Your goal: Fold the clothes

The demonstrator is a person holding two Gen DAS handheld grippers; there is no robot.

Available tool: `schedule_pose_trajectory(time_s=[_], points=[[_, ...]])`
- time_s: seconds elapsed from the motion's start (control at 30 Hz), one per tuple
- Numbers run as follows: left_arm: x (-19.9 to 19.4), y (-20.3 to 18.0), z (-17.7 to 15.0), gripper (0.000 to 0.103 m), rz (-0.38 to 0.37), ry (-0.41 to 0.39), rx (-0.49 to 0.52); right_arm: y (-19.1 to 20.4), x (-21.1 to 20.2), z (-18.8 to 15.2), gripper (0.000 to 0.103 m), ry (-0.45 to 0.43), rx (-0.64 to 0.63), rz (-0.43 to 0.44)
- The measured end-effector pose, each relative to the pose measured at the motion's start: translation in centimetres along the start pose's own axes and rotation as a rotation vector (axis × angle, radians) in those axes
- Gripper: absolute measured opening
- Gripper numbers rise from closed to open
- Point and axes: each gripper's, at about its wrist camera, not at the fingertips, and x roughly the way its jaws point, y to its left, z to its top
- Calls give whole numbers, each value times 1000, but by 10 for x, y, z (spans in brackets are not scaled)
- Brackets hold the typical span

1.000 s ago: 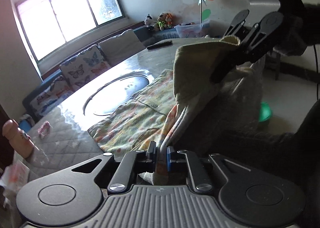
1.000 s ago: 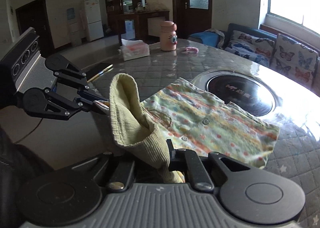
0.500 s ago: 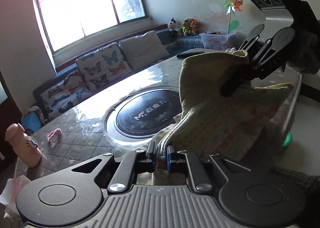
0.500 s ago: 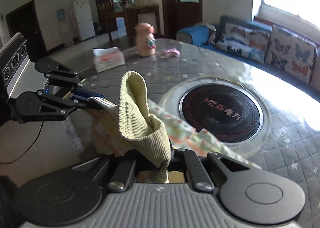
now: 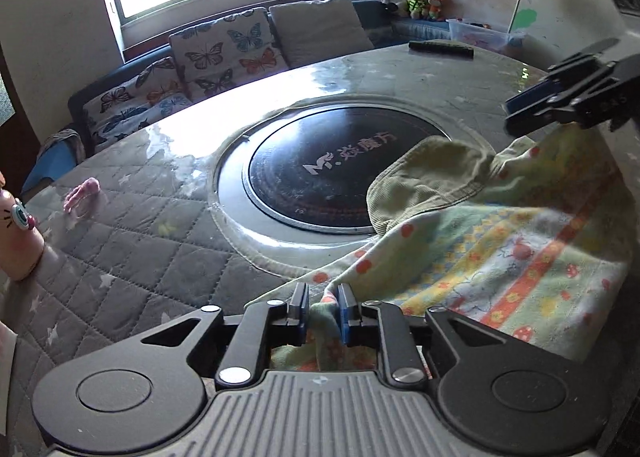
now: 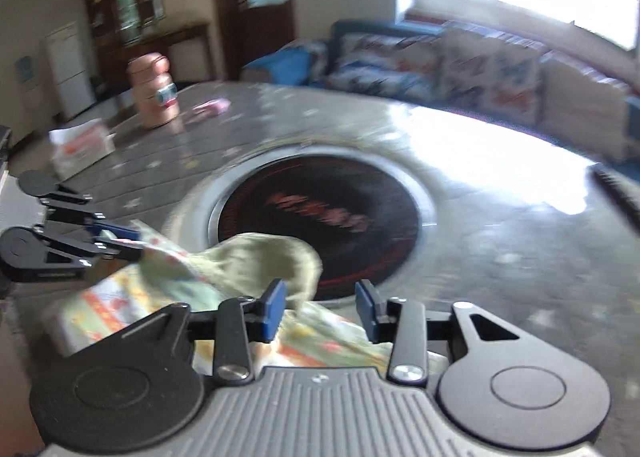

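A small patterned garment (image 5: 500, 253) with a green corduroy lining (image 5: 432, 177) lies folded over on the table by the round black hob (image 5: 320, 169). My left gripper (image 5: 323, 311) is shut on its near edge. My right gripper (image 6: 320, 307) has its jaws apart, and the cloth (image 6: 264, 261) lies loose under and in front of them. In the left wrist view the right gripper (image 5: 560, 105) hovers just above the garment's far corner. In the right wrist view the left gripper (image 6: 120, 243) pinches the garment at the left.
A pink bottle (image 6: 154, 91), a tissue pack (image 6: 80, 147) and a small pink item (image 5: 82, 195) stand on the quilted table cover (image 5: 120, 257). A dark remote (image 5: 440, 49) lies at the far edge. A sofa with butterfly cushions (image 5: 208, 57) lines the window wall.
Both grippers carried the raised garment forward and down onto the table. The right gripper opened and let the cloth go. The left gripper stays shut on it.
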Motion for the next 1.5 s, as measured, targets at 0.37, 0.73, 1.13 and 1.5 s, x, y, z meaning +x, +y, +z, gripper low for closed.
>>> schedule_pose_trajectory(time_s=[0.37, 0.73, 1.13, 1.5], points=[[-12, 6, 8, 29, 86, -38, -51, -1, -29, -54, 34, -27, 66, 6], [-29, -7, 11, 29, 31, -79, 16, -32, -7, -68, 28, -12, 202, -48], [-1, -31, 17, 29, -62, -50, 124, -9, 6, -48, 30, -22, 50, 10], [10, -34, 21, 5, -89, -59, 153, 8, 46, -29, 14, 62, 5, 101]])
